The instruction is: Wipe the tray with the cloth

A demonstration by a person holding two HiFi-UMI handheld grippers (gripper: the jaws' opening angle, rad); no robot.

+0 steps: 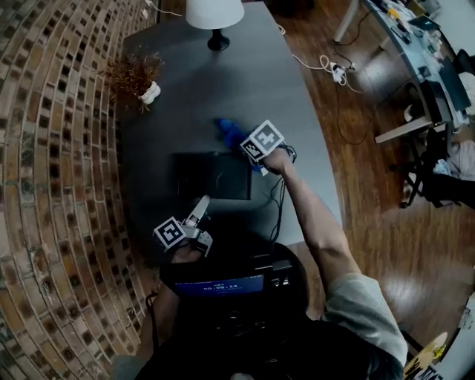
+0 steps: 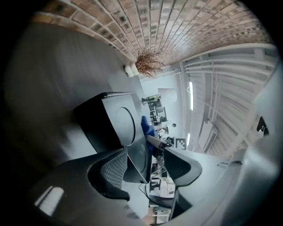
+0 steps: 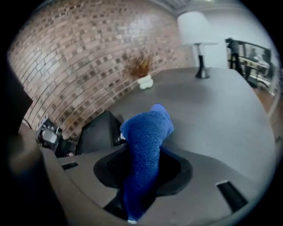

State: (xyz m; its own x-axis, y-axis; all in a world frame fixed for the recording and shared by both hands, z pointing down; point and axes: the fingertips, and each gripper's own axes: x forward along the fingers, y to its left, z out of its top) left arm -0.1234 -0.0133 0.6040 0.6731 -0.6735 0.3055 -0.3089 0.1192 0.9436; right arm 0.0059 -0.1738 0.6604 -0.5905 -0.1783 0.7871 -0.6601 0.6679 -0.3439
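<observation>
A black tray (image 1: 185, 159) with a round recess lies flat on the dark table (image 1: 297, 96). My left gripper (image 1: 201, 202) is at the tray's near left corner, and its jaws stand open. In the left gripper view the tray (image 2: 110, 119) has its near edge reaching in between the jaws of my left gripper (image 2: 146, 170), with no pad pressing on it. My right gripper (image 1: 245, 145) is at the tray's far right corner, shut on a blue cloth (image 1: 230, 132). The cloth (image 3: 146, 141) bunches up out of my right gripper (image 3: 143, 170) above the tabletop.
A brick wall (image 1: 52, 185) runs along the table's left side. A dried plant in a white vase (image 1: 137, 78) and a lamp (image 1: 215, 18) stand at the far end. A black cable (image 1: 278, 200) trails off the table's near right edge. Wooden floor with cables lies to the right.
</observation>
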